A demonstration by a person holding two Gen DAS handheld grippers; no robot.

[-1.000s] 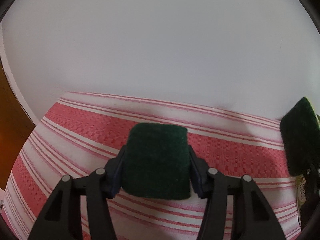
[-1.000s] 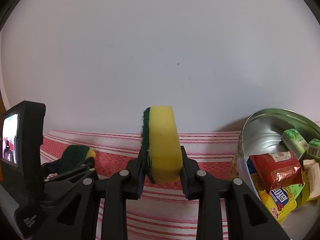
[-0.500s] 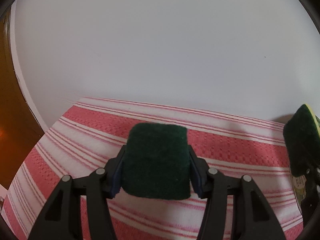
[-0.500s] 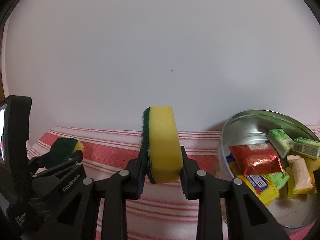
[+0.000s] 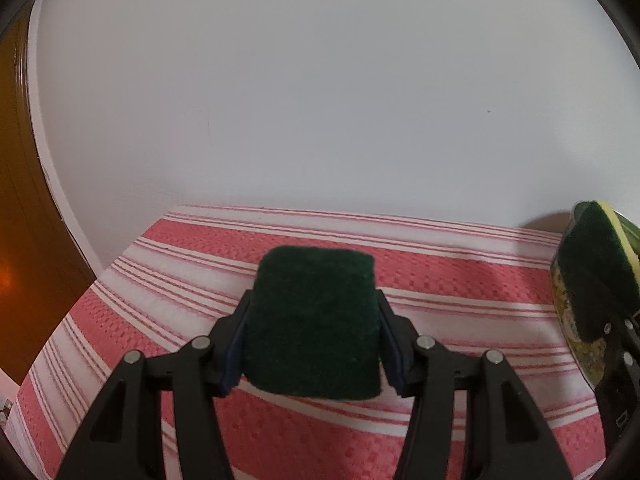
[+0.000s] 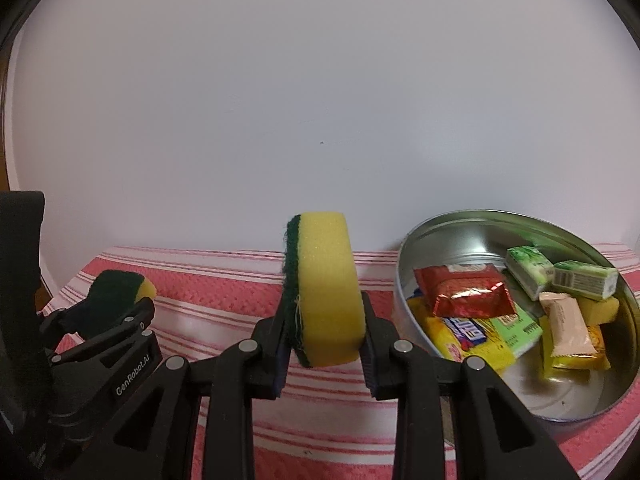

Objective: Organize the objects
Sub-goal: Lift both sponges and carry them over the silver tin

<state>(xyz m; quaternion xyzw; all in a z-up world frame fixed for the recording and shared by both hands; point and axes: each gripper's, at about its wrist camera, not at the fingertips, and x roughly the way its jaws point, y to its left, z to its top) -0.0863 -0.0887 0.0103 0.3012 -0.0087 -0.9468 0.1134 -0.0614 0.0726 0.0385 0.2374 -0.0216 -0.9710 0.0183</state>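
Left wrist view, left tongs (image 5: pixel 314 326): pinching a sponge (image 5: pixel 314 320) across its sides, green scouring face toward the camera, held above the striped cloth (image 5: pixel 460 280).
Left wrist view, at 3 o'clock: the second sponge (image 5: pixel 592 264) in the other tongs sits at the frame's edge, in front of what looks like the tin's printed wall.
Left wrist view, risk: the two tools are near each other; I judge that swinging either sideways could knock the sponges together and loosen a grip.

Right wrist view, right tongs (image 6: pixel 324 322): pinching the second sponge on edge by its flat faces, yellow foam facing right.
Right wrist view, at 3 o'clock: a round metal tin (image 6: pixel 460 220) on the surface, holding wrapped snacks (image 6: pixel 464 294).
Right wrist view, at 9 o'clock: the left tongs with their sponge, above the cloth.
Right wrist view, risk: foam gives under pressure, so it may spring aside on release. Dropped over the tin, it would probably land among the snacks, which hardly counts as organized. A low pass could also clip the rim and shift the tin.
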